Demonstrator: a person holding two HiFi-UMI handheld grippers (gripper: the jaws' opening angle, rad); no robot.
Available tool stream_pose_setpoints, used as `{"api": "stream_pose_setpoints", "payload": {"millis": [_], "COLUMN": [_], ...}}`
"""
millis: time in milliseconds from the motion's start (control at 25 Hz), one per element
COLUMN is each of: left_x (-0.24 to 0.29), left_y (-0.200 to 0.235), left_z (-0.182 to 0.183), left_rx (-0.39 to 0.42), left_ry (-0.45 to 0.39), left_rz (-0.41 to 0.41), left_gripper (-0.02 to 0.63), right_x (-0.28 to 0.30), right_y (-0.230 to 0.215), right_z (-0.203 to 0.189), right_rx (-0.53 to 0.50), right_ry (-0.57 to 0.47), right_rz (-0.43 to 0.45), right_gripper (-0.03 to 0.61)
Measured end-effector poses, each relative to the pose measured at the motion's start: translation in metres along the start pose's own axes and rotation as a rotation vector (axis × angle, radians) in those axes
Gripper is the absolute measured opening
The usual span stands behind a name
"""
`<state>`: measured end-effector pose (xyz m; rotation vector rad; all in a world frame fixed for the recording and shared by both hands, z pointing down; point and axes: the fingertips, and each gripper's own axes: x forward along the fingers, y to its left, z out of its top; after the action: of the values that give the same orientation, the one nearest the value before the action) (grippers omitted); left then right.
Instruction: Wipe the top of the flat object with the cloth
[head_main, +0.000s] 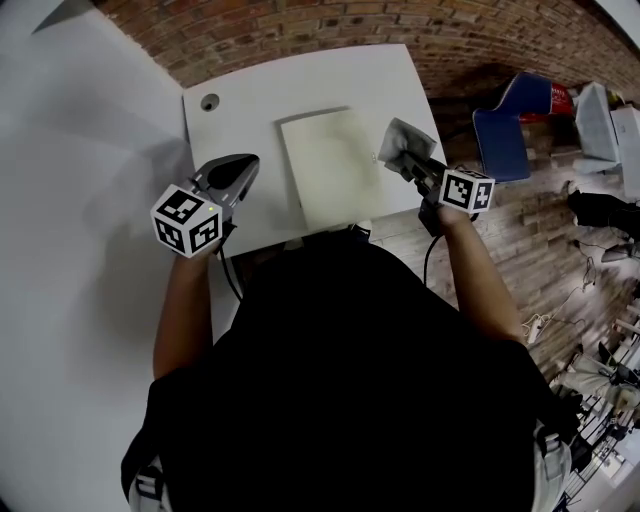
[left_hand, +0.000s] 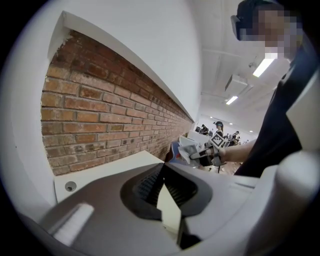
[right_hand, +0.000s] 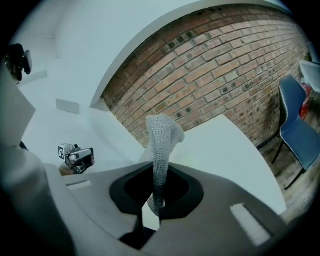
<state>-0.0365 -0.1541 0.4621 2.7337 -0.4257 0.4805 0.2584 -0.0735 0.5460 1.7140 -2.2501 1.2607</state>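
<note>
Right jaws: the right gripper (right_hand: 159, 170) is clamped on a grey knitted cloth (right_hand: 161, 137), which rises from between the pads with its free end folded over.
Left jaws: the left gripper (left_hand: 162, 167) is closed tip to tip, with nothing between its ribbed pads.
Cloth: in the head view it sits just off the right edge of the flat object (head_main: 330, 165); whether it touches anything below cannot be told.
Flat object: a pale, cream-coloured sheet lying flat on the white table (head_main: 250, 100), at the middle and reaching close to the front edge.
Left gripper's place: over the table's front left part, just beside the flat object's left edge.
Marker cubes: one on each gripper, nearest the person, black-and-white squares facing up.
Table: a small round hole (head_main: 209, 101) near its far left corner.
Beyond the table: a brick wall (right_hand: 215, 65) along the far edge and a blue chair (head_main: 500, 140) off the right edge.
</note>
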Motion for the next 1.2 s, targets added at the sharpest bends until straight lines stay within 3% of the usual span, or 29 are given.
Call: {"api": "stream_pose_setpoints", "payload": {"millis": [320, 720, 1200], "left_x": [0.005, -0.009, -0.015], "left_y": [0.007, -0.008, -0.006], "left_z": [0.008, 0.031, 0.042], "left_rx": [0.004, 0.013, 0.034], "left_ry": [-0.01, -0.051, -0.079], "left_rz": [-0.005, -0.038, -0.021], "left_gripper": [0.002, 0.002, 0.002], "right_x": [-0.02, -0.053, -0.073], "right_y": [0.031, 0.082, 0.095], "right_z": [0.052, 0.07, 0.079], "right_rx": [-0.096, -0.294, -0.334], "right_ry": [-0.106, -0.155, -0.201], "right_rz": [0.008, -0.025, -0.051], "right_gripper": [0.009, 0.011, 0.011]}}
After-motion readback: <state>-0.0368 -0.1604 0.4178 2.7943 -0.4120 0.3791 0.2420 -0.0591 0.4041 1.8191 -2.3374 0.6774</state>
